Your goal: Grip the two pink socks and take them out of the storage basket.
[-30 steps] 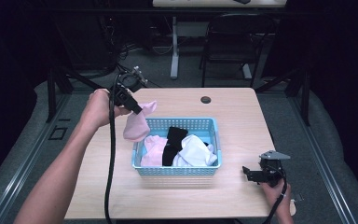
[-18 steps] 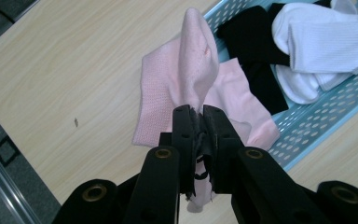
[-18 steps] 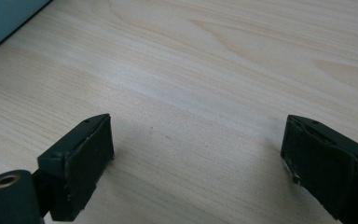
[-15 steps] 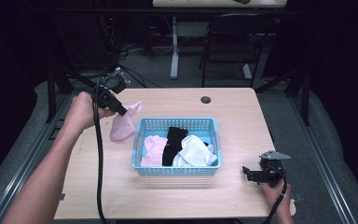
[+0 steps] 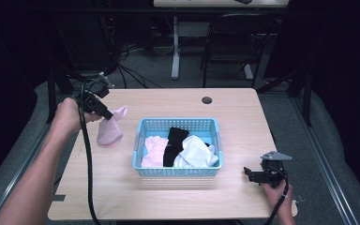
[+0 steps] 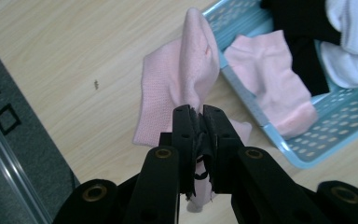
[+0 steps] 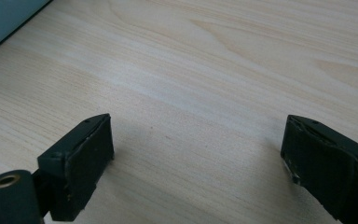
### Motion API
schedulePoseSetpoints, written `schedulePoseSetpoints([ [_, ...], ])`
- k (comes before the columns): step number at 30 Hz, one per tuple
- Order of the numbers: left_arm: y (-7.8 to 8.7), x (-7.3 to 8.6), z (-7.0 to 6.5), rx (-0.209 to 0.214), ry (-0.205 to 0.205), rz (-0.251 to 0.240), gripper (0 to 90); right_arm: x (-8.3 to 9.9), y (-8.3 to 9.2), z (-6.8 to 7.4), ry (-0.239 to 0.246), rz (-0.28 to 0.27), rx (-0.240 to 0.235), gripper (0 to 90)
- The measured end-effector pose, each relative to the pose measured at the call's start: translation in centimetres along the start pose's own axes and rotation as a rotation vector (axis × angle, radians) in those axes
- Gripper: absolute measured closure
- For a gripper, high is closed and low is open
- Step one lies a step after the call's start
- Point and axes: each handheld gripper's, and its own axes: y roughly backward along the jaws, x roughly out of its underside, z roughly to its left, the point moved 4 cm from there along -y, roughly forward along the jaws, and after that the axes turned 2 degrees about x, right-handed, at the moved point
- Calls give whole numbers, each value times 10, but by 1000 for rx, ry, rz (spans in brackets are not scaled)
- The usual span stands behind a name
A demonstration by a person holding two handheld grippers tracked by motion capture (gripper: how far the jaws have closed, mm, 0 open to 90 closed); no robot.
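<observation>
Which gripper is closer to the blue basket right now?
Left, though not by much. The left gripper, shut on a pink sock, hangs just off the blue basket at its left side. The right gripper rests open on the table past the basket's near right corner.

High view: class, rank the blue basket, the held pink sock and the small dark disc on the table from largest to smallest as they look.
1. blue basket, clearly largest.
2. pink sock, hanging from the left gripper.
3. dark disc, smallest, though it lies farther from the camera.
</observation>
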Motion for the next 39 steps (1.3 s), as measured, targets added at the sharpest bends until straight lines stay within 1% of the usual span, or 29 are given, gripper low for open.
schedulePoseSetpoints([
  [4,-9,10,10,11,26,17,833,0,0,0,-3,-4,-2,87],
  [7,-14,17,17,16,53,22,834,0,0,0,-3,-3,-2,87],
  [10,-21,25,24,14,70,29,835,0,0,0,-3,-3,-2,87],
  [12,-26,29,28,20,82,35,835,0,0,0,-3,-4,-2,87],
  [16,-40,39,35,30,110,48,837,0,0,0,-3,-3,-1,87],
  [18,-49,44,39,34,132,63,838,0,0,0,-3,-4,-1,87],
  [19,-54,47,40,34,134,69,838,0,0,0,-3,-4,-2,87],
  [20,-59,50,41,36,145,73,839,0,0,0,-3,-3,-2,87],
  [21,-63,52,43,36,146,82,839,0,0,0,-3,-4,-2,87],
  [23,-70,57,45,40,160,91,840,0,0,0,-5,-6,-1,87],
  [24,-73,58,46,36,160,95,840,0,0,0,-5,-6,-1,87],
  [25,-76,60,47,42,166,95,841,0,0,0,-3,-3,-2,87],
  [29,-85,63,47,49,183,95,841,0,0,0,-6,-6,-1,87],
  [31,-89,64,48,51,182,105,842,0,0,0,-3,-4,-2,87],
  [32,-91,65,48,55,194,99,842,0,0,0,-5,-6,-1,87],
  [36,-99,67,49,46,195,110,842,0,0,0,-3,-4,-2,87],
  [39,-105,68,50,44,206,117,842,0,0,0,-3,-4,-2,87],
])
